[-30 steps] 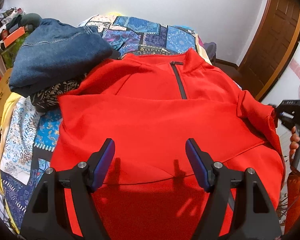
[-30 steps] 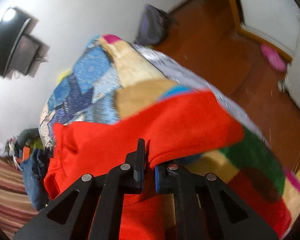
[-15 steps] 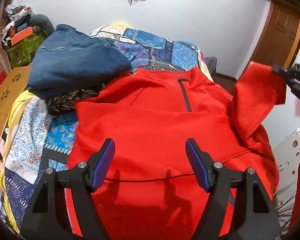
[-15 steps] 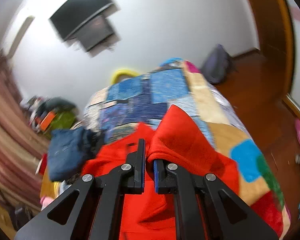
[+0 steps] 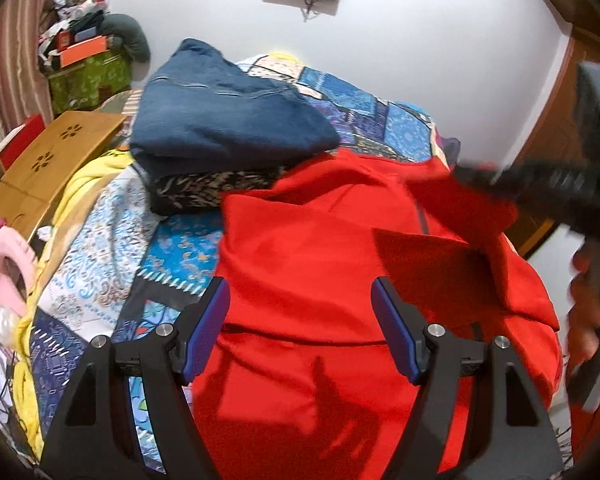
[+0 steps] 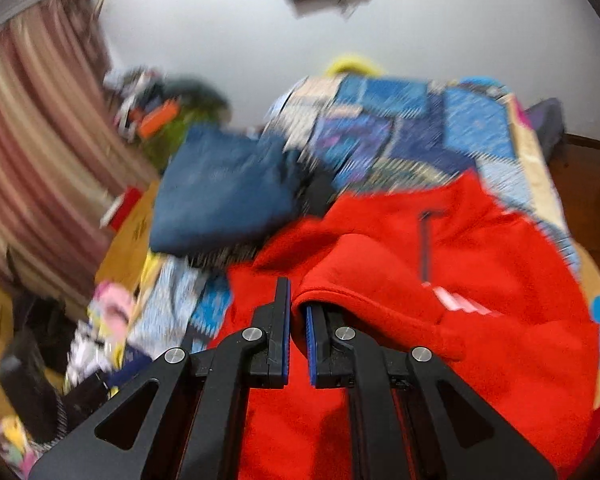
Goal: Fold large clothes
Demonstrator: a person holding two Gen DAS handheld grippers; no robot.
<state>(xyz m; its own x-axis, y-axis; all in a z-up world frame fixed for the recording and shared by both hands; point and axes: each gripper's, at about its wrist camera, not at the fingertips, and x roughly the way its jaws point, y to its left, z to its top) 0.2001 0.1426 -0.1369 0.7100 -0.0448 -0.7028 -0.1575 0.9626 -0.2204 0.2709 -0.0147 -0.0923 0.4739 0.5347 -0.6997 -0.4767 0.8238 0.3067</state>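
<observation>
Bed [image 5: 100,232] | left gripper [image 5: 300,332] jaws apart over red pullover [image 5: 308,248] | right gripper [image 6: 298,316] view only: jaws clamped on sleeve [image 6: 364,280]

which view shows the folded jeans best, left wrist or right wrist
The left wrist view: the folded jeans are sharp there, seams visible, lying on a dark patterned cloth beyond the red sweatshirt. The right wrist view shows them only as a motion-blurred blue shape.

One red pullover [image 5: 320,248], two grippers — left [image 5: 300,332], right [image 6: 297,312]
</observation>
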